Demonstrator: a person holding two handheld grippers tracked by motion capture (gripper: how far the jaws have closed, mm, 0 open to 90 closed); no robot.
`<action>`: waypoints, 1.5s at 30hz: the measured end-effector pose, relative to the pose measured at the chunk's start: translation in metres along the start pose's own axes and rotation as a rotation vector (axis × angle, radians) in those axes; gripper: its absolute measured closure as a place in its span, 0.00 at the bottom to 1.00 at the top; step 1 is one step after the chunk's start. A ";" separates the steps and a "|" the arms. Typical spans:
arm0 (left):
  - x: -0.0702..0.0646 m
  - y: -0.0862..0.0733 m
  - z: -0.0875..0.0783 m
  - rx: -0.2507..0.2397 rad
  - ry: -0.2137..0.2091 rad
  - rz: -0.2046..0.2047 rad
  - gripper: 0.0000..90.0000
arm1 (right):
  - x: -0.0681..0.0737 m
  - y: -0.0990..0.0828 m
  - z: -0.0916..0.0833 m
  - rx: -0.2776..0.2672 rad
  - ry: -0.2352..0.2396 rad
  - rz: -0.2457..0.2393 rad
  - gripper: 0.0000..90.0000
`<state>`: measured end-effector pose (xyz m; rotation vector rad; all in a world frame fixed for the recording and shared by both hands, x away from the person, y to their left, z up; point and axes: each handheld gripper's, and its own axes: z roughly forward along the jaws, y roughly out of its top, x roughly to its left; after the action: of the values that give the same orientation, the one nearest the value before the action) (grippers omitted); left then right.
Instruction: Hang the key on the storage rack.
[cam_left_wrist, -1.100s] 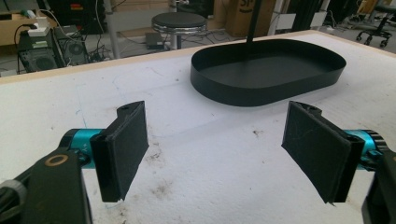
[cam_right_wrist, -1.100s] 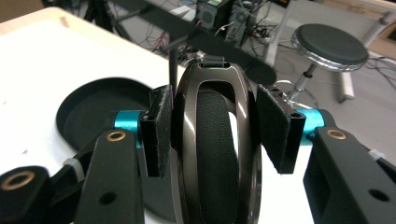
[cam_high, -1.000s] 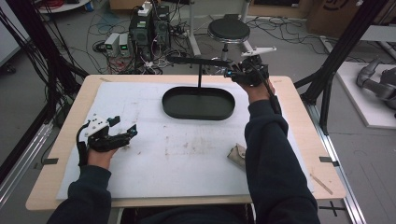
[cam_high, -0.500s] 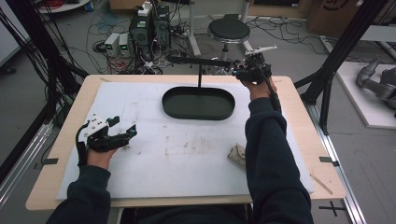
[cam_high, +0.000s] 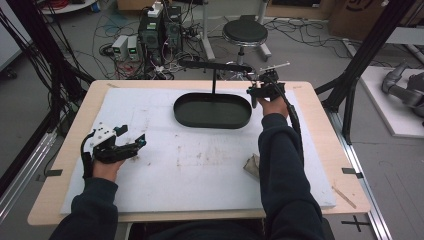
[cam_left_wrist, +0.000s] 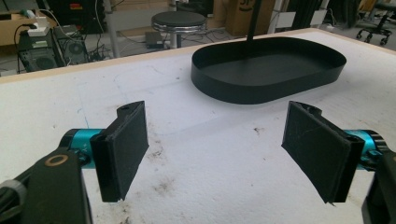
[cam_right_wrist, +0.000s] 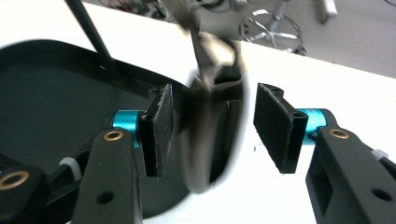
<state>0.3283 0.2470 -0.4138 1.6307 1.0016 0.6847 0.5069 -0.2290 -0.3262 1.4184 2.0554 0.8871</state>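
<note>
That thing between my right gripper (cam_right_wrist: 210, 126) pads is pure motion blur in the right gripper view: a dark smear with a pale edge in the middle of the frame, and I honestly can't tell its shape or whether either pad touches it. In the high view the same spot is too small to read, up right of centre by my right hand (cam_high: 272, 102). The black tray (cam_right_wrist: 56, 84) is cut off at the left and bottom edges there. In the left gripper view my left gripper (cam_left_wrist: 224, 149) arms run off the bottom corners, and the tray's thin post (cam_left_wrist: 254, 21) gets chopped by the top edge. The crumpled scrap (cam_high: 251, 165) is half hidden behind my right sleeve.
</note>
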 end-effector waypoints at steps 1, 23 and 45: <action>0.000 0.000 0.000 -0.001 0.001 -0.003 0.25 | -0.001 0.001 -0.002 -0.009 0.015 0.000 0.48; 0.000 0.000 -0.002 -0.014 0.000 -0.001 0.25 | -0.056 -0.084 -0.116 -0.132 0.094 -0.273 0.28; 0.001 0.000 -0.003 -0.021 0.006 -0.010 0.25 | -0.036 -0.163 -0.121 -0.193 0.081 -0.187 0.23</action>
<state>0.3261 0.2497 -0.4135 1.6046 1.0035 0.6918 0.3325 -0.3325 -0.3642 1.0866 2.0589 1.0457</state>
